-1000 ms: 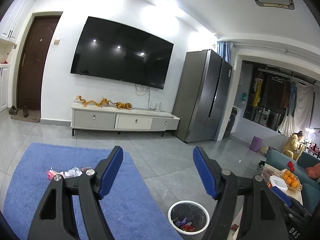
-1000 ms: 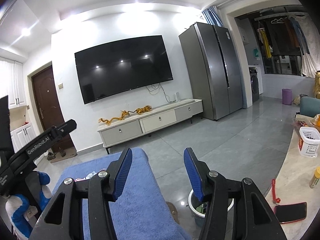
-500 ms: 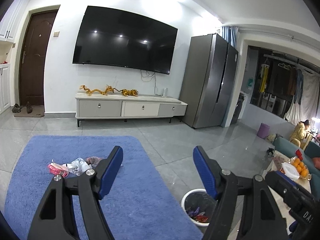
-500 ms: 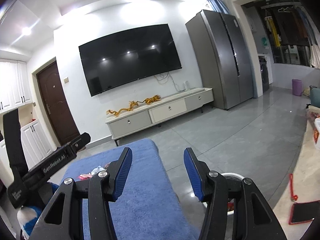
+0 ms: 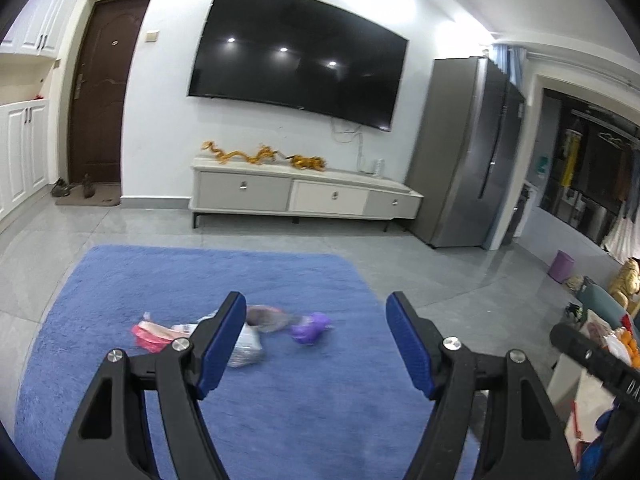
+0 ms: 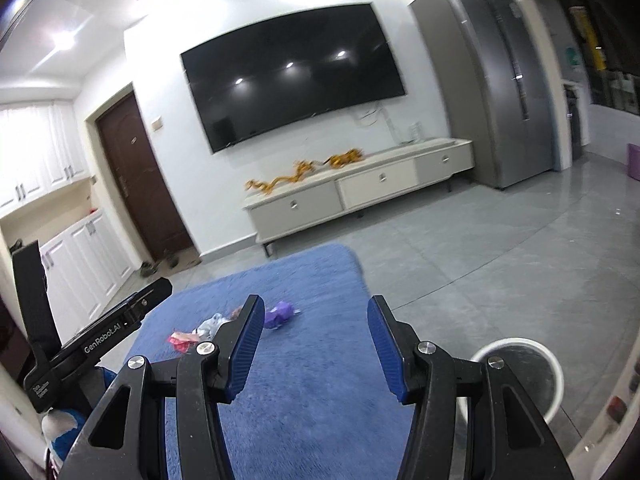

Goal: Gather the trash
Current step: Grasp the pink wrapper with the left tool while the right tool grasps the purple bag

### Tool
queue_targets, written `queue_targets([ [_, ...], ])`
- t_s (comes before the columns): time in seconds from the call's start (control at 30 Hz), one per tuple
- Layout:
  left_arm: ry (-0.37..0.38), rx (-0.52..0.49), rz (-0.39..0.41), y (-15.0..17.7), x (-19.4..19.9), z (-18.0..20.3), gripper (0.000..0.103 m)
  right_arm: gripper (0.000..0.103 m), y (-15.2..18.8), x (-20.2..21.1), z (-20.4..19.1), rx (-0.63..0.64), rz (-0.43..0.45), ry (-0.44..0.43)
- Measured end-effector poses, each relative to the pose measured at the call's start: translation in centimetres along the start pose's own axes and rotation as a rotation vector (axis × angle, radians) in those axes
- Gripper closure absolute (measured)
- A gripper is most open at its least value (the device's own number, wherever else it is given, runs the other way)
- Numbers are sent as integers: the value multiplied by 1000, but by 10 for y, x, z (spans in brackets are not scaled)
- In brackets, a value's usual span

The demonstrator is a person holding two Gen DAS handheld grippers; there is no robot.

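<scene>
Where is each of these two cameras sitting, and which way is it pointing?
Left wrist: on the left claw, looking past its open blue fingers at trash on the blue rug.
Right wrist: on the right claw, also open, facing the rug; white bin at right, left claw's body at left.
Shared: rug, purple wrapper, TV.

A blue rug [image 5: 280,400] lies on the grey tiled floor [image 6: 500,248]; wrappers [image 5: 240,332] lie mid-rug, a white bin [image 6: 520,372] off its right edge.
</scene>
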State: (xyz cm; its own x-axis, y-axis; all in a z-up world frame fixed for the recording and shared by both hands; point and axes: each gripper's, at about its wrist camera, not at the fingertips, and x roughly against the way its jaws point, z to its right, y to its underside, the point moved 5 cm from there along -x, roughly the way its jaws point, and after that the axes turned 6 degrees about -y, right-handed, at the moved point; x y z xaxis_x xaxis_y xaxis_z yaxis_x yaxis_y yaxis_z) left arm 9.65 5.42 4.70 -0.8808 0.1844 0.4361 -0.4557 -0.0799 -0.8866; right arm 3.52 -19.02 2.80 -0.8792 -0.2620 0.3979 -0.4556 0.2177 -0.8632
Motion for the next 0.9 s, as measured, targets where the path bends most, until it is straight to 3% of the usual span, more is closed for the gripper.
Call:
queue_targets([
  [0.2, -27, 21, -59, 20, -49, -62, 32, 52, 10, -67, -3, 39, -95, -64],
  [0.4, 3, -19, -131, 34, -93, -89, 32, 51, 31, -146, 4, 27, -228, -125],
  [0.57, -30, -62, -147, 38, -113, -104, 32, 41, 40, -195, -1, 10, -296, -171],
  [0.63, -52, -41, -147, 37, -116, -120, 32, 35, 40, -213, -3, 2, -314, -172],
  [0.73, -124, 19, -148, 37, -119, -154, 32, 35, 37, -236, -2, -9, -330, -157],
  [0.9, -172, 122, -202, 39, -142, -188, 32, 35, 48, -260, 0, -27, -379, -122],
])
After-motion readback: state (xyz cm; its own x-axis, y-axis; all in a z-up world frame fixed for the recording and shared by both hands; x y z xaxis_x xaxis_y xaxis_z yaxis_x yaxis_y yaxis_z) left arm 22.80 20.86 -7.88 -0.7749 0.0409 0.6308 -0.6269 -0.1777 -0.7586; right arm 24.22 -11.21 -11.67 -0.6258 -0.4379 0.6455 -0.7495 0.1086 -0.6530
